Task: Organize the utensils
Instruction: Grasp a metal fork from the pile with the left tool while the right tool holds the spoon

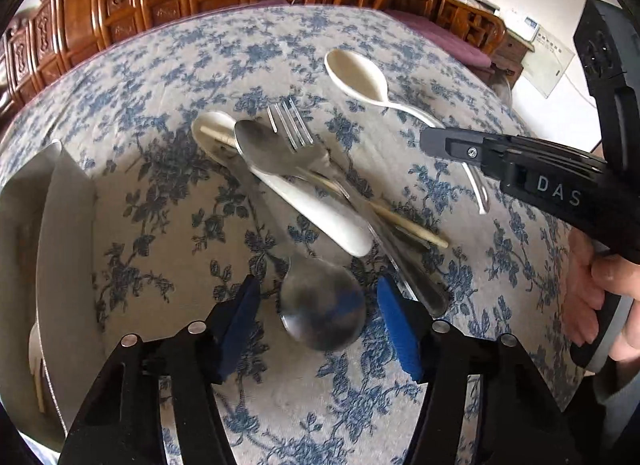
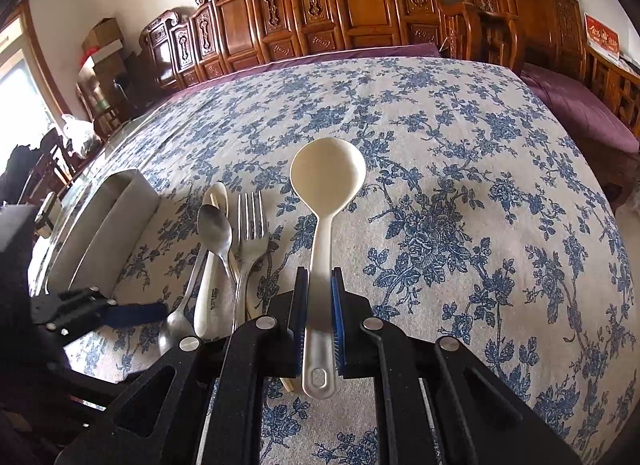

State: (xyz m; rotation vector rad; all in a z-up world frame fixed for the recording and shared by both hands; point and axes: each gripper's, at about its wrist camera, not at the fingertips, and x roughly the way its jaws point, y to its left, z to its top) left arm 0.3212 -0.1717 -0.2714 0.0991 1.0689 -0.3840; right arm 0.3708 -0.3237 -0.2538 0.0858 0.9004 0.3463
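Note:
A pile of utensils lies on the flowered tablecloth (image 1: pixel 168 77). It holds a fork (image 1: pixel 296 133), a small metal spoon (image 1: pixel 264 145), a white ceramic spoon (image 1: pixel 320 209) and a chopstick (image 1: pixel 412 229). The bowl of a larger metal spoon (image 1: pixel 322 305) sits between the blue pads of my left gripper (image 1: pixel 320 325), which stands open and does not touch it. My right gripper (image 2: pixel 320 285) is shut on the handle of a white ladle (image 2: pixel 326 173). The ladle's bowl points away over the cloth. In the left wrist view the right gripper (image 1: pixel 436 141) reaches in from the right over the ladle (image 1: pixel 356 77).
A white organizer tray (image 1: pixel 64 205) stands at the left edge of the table, also seen from the right wrist (image 2: pixel 120 205). It holds a pale fork and a chopstick. Carved wooden chairs (image 2: pixel 360 5) line the far side. A person's hand (image 1: pixel 600 293) grips the right tool.

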